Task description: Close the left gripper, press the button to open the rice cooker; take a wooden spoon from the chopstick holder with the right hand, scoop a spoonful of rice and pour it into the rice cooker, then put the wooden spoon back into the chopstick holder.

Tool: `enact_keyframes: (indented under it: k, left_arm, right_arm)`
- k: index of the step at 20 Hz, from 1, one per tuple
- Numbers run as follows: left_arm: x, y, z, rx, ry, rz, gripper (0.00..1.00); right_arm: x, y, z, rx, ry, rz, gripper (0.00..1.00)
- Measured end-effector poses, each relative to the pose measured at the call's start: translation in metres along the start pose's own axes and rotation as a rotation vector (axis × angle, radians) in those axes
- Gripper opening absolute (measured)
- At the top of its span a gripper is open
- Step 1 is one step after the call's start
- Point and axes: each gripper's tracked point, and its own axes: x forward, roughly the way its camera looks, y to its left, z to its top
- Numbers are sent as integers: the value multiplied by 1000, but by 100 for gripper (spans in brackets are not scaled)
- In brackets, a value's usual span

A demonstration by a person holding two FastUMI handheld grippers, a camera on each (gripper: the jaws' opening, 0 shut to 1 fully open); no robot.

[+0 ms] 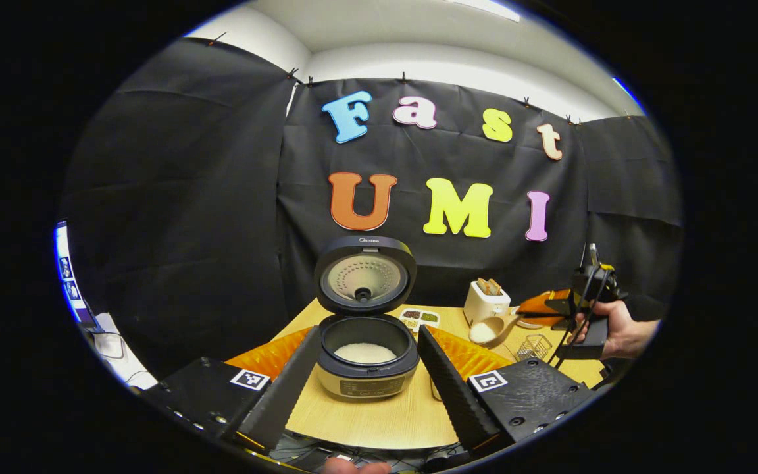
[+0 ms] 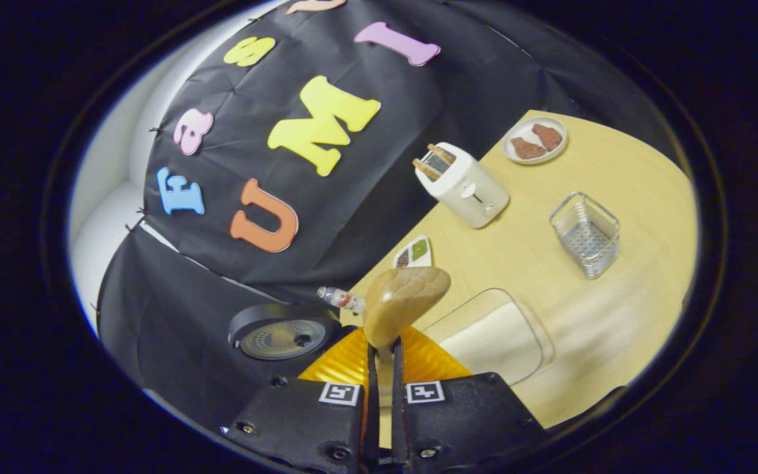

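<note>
The rice cooker (image 1: 366,375) stands open on the wooden table, lid (image 1: 364,275) upright and white rice (image 1: 364,353) in its pot. My left gripper (image 1: 368,330) is open, its fingers spread to either side of the cooker and touching nothing. To the right, a hand (image 1: 624,329) holds my right gripper (image 1: 531,311), which is shut on the handle of the wooden spoon (image 1: 492,328). The spoon's bowl looks heaped with white rice and hangs above the table, right of the cooker. In the right gripper view, my right gripper (image 2: 384,352) clamps the spoon (image 2: 405,299) above the clear rice container (image 2: 491,336). The cooker lid (image 2: 283,337) lies to the left.
The wire chopstick holder (image 1: 533,345) (image 2: 584,232) sits near the right gripper. A white toaster (image 1: 486,301) (image 2: 461,183), a compartment dish (image 1: 420,318) (image 2: 412,253), a plate of reddish food (image 2: 535,139) and a small bottle (image 2: 341,299) also stand on the table.
</note>
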Motion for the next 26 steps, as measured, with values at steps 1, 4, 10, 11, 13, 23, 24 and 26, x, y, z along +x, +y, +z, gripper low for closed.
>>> enact_keyframes:
  k: [1,4,10,11,13,23,24,26]
  left_arm:
    - [-2,2,0,2,-1,3,95]
    - [-10,10,-4,-5,4,14,95]
    - [-26,36,-13,-24,21,77,95]
    - [-29,40,-15,-26,21,94,95]
    - [-33,48,-17,-36,22,123,95]
    - [-45,70,-23,-80,20,219,95]
    - [-45,70,-24,-84,18,221,95]
    - [-45,70,-23,-87,17,224,95]
  right_arm:
    - [9,15,-7,2,21,22,12]
    - [38,55,-29,-29,69,63,13]
    - [88,108,-69,-229,123,79,12]
    - [94,113,-74,-268,122,69,12]
    - [107,117,-82,-354,118,44,12]
    - [130,142,-105,-788,54,4,12]
    - [130,145,-108,-834,48,9,12]
    - [131,146,-113,-915,44,16,12]
